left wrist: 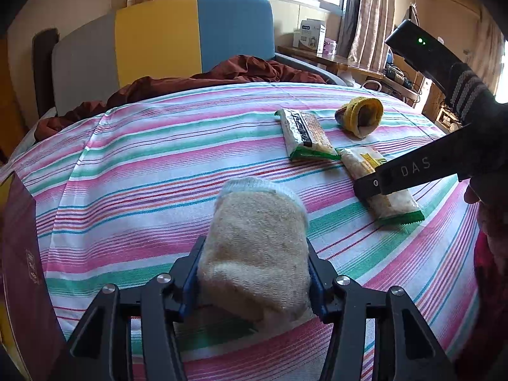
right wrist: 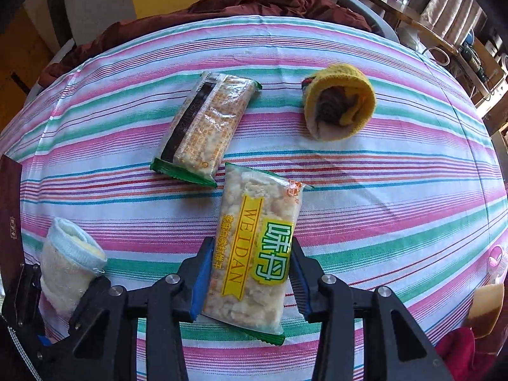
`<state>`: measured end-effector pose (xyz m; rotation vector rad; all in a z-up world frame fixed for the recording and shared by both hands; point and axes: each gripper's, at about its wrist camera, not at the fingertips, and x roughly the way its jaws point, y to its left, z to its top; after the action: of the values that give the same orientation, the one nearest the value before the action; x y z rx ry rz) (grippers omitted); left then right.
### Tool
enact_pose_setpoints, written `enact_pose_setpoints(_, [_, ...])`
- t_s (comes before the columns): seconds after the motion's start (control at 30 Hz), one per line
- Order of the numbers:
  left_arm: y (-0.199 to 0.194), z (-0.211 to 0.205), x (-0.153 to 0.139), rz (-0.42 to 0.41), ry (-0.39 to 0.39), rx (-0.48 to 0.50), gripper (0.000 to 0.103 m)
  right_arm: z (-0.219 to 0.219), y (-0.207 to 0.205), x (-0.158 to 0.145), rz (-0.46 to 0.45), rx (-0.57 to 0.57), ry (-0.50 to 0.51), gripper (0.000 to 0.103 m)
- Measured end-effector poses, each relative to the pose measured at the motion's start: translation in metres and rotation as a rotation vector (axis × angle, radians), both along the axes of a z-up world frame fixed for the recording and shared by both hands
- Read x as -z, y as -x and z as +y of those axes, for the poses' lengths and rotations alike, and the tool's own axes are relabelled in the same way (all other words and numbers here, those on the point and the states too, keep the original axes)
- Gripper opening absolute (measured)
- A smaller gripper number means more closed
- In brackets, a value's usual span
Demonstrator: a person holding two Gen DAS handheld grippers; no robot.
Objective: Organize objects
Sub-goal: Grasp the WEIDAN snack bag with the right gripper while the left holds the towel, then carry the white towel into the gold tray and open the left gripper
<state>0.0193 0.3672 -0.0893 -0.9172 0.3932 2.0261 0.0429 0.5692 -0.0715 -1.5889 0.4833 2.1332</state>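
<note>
Right wrist view: right gripper [right wrist: 250, 281] points steeply down at the snack packet [right wrist: 255, 247] lying flat on the striped sheet [right wrist: 397, 197].
Packet vs fingers: packet sits between the two fingers [right wrist: 198, 281]; its long axis runs straight away from the camera, along the fingers, so they straddle its short width.
Right finger state: left pad touches or nearly touches the packet's edge; a thin gap seems to show at the right pad. No firm squeeze visible, so I read it as not yet gripped.
Left finger state: left gripper [left wrist: 254, 282] is clamped on the rolled white sock [left wrist: 257, 247], pads pressing both flanks, sock bulging between them.
Other items: second snack packet [right wrist: 206, 130] lies just beyond the first, corners nearly touching; yellow sock roll [right wrist: 339, 104] well apart, further back to the right.
Nearer hand: right hand is at the packet; left is occupied with the sock.
Judgement: the coming move depends on closing across the width, then lifting clear of the neighbouring packet.
Hidden or unclear: near end of the packet dips below the finger line; the left view shows the right gripper's arm [left wrist: 412, 171] covering the packet's middle. Dark red box [left wrist: 22, 254] at the left edge is cut off; whether it is the destination, cannot tell.
</note>
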Motion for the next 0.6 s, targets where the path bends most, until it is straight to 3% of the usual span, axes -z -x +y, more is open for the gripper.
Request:
enact_pose_setpoints(0.37, [-0.003, -0.003, 0.0, 0.014, 0.009, -0.008, 0.055, 0.022, -0.012, 0.0, 0.02, 0.02, 0.041, 0.045])
enact_pose_setpoints(0.6, [-0.006, -0.003, -0.003, 0.034, 0.031, -0.025, 0.054, 0.022, -0.009, -0.001, 0.011, -0.002, 0.011, 0.045])
